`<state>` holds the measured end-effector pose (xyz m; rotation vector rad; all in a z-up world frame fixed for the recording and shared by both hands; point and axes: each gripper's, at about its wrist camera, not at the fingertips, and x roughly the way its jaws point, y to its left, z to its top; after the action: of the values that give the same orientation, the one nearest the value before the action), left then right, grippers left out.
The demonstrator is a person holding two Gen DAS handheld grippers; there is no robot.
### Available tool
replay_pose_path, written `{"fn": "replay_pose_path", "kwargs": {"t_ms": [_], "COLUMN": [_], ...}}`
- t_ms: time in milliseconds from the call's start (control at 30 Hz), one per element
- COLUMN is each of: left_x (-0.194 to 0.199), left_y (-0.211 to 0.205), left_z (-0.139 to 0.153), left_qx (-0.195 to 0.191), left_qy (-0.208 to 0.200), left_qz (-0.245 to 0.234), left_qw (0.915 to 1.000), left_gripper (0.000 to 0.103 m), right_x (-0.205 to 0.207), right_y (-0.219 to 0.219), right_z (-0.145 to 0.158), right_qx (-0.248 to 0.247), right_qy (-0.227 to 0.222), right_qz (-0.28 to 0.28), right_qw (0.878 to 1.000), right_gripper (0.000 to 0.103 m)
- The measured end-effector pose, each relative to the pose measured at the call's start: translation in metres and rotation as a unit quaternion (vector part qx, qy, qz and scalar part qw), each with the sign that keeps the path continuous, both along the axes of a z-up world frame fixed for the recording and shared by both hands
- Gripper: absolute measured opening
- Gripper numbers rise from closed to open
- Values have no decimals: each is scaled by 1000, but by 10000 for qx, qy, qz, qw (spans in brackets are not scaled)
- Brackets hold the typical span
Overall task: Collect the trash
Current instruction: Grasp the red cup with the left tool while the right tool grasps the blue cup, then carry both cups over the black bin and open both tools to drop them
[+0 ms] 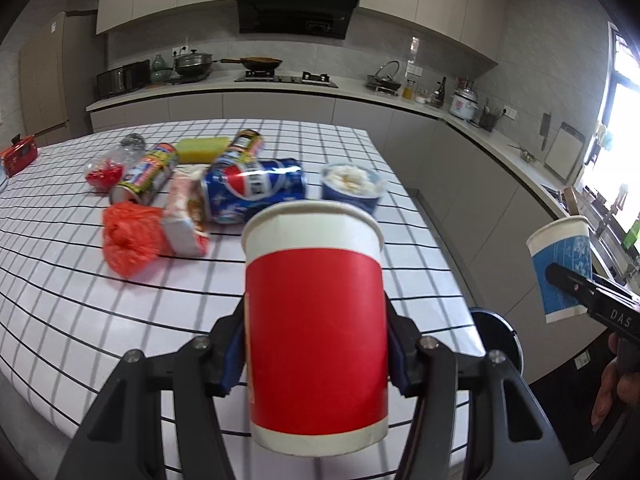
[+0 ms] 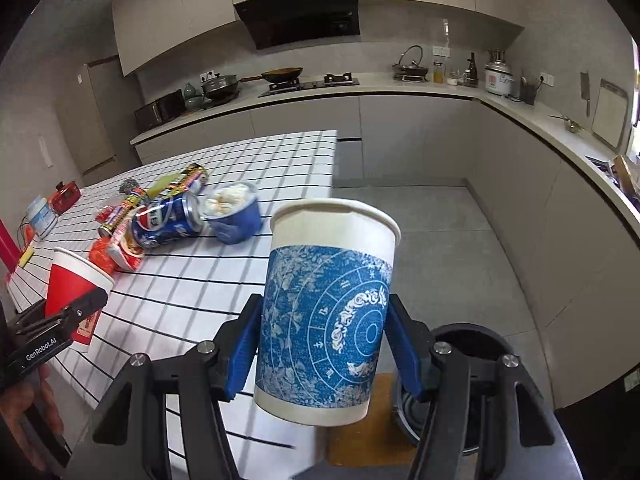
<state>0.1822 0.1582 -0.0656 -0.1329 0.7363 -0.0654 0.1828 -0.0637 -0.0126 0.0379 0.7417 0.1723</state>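
Note:
My left gripper [image 1: 316, 360] is shut on a red-and-white paper cup [image 1: 316, 320], held upright above the checked table [image 1: 80, 300]; the cup also shows in the right wrist view [image 2: 74, 284]. My right gripper [image 2: 322, 344] is shut on a blue-patterned paper cup [image 2: 328, 320], held off the table's right edge above a black round bin [image 2: 476, 344]. This cup shows at the right of the left wrist view [image 1: 562, 268]. On the table lie a crushed Pepsi can [image 1: 252, 190], a blue tub of white scraps [image 1: 352, 186], a red plastic bag [image 1: 130, 236] and a snack wrapper [image 1: 186, 212].
Two printed cans [image 1: 148, 172], a yellow sponge [image 1: 204, 149] and a clear bottle with a red cap end [image 1: 110, 168] lie behind. The bin's rim [image 1: 500, 332] stands by the table's right edge. Kitchen counters [image 2: 560, 132] run along the back and right.

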Motion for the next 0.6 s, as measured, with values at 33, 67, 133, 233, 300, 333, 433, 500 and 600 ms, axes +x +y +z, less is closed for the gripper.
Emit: {"fn": "replay_pose_path", "kwargs": {"t_ms": [33, 67, 133, 233, 300, 333, 433, 500, 600], "left_x": [1, 0, 1, 2, 5, 5, 9, 12, 15], "left_y": [-9, -18, -36, -65, -87, -100, -136, -156, -179], "left_z": [-1, -1, -4, -7, -10, -12, -15, -18, -22], "left_qx": [-11, -16, -20, -34, -48, -46, -69, -86, -108], "left_qy": [6, 9, 28, 61, 101, 111, 148, 162, 201], "left_qz": [-24, -43, -111, -275, -434, -499, -747, -868, -923], "left_qw": [10000, 10000, 9999, 9996, 9990, 9987, 9971, 9961, 9955], "left_gripper": [58, 58, 58, 58, 58, 58, 58, 58, 58], "right_x": [-3, -5, -10, -15, -17, -18, -21, -21, -14], "right_y": [-10, -20, -38, -70, -92, -105, -133, -148, -168], "right_z": [1, 1, 2, -1, -5, -8, -19, -26, -43], "right_qx": [-32, -76, -112, -167, -208, -217, -253, -306, -340], "right_qy": [-6, -15, -22, 4, 60, 102, 233, 304, 471], "right_qz": [-33, -62, -117, -272, -410, -483, -594, -606, -560], "right_qw": [10000, 10000, 9999, 9995, 9989, 9985, 9976, 9972, 9967], "right_gripper": [62, 62, 62, 62, 62, 62, 62, 62, 62]}}
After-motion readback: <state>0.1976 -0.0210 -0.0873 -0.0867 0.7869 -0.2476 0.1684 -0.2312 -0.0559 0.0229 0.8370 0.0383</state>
